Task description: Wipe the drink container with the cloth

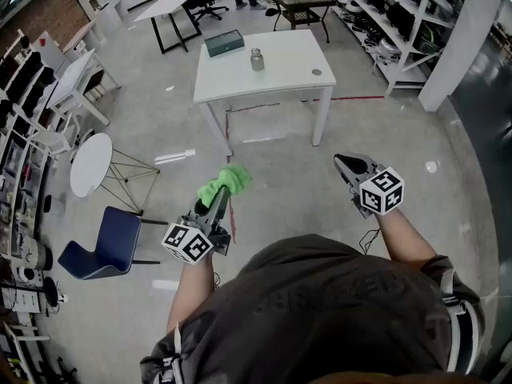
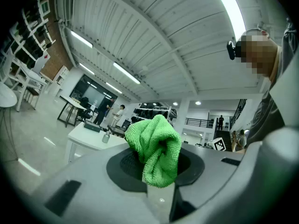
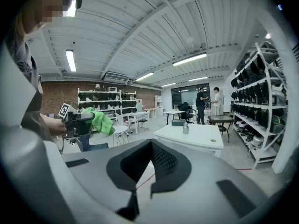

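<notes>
Drink container [image 1: 257,59] stands on the white table [image 1: 296,50], upper middle of frame, far off. Left gripper [image 1: 222,196] pinches the green cloth [image 1: 226,181]; right gripper [image 1: 342,163] is closed and empty. Unbraced, wiping could easily tip it imo.

White counter [image 1: 280,82] at upper centre, standing on the grey floor [image 1: 304,182], carrying a metal drink container [image 1: 257,59] mid-surface, a dark box [image 1: 225,43] at far left, and a small disc [image 1: 317,73] at right.

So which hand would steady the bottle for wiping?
The right gripper: it's empty, while the left gripper holds the cloth. Both are well short of the bottle on the table.
</notes>
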Tool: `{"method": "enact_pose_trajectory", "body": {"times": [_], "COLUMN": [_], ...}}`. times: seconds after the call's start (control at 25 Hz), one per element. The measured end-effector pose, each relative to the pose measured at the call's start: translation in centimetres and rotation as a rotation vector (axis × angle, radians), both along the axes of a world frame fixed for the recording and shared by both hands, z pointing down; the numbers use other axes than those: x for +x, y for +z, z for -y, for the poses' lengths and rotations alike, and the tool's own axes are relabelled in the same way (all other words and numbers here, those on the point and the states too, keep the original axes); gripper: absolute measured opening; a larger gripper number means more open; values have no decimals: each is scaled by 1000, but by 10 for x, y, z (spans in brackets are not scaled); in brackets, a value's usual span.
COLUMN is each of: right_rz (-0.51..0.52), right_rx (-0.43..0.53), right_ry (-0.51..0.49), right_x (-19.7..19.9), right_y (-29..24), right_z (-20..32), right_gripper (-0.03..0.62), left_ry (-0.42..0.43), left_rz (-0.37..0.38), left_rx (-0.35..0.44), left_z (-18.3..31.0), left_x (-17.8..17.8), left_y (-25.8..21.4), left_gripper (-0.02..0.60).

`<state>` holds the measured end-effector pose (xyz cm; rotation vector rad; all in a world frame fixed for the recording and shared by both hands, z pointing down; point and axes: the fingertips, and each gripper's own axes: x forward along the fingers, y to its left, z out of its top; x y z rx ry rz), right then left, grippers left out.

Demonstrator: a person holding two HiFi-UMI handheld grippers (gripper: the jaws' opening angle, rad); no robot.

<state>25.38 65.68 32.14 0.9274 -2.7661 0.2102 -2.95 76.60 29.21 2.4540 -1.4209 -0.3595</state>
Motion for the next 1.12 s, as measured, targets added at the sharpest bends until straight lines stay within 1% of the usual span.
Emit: {"method": "enact_pose_trajectory", "body": {"times": [0.28, 0.48, 0.64, 0.8, 1.12], "right_rz": [-5, 1, 37, 61, 95], "right_rx": [3, 6, -3, 1, -2], "right_ry": [-8, -19, -34, -57, -83], "right_x": [4, 18, 30, 49, 103], "right_y": [-2, -4, -13, -19, -22], "right_z": [2, 13, 14, 14, 13], "right_gripper": [-11, -11, -9, -9, -9], "left_ry": [-7, -15, -28, -39, -66], "left_rz": [-2, 5, 5, 12, 8], "left_rx": [-4, 3, 2, 8, 8], "left_z": [1, 10, 11, 11, 13], "left_x": [4, 21, 35, 57, 109], "left_y": [0, -3, -6, -10, -15], "left_gripper": [86, 86, 86, 86, 86]}}
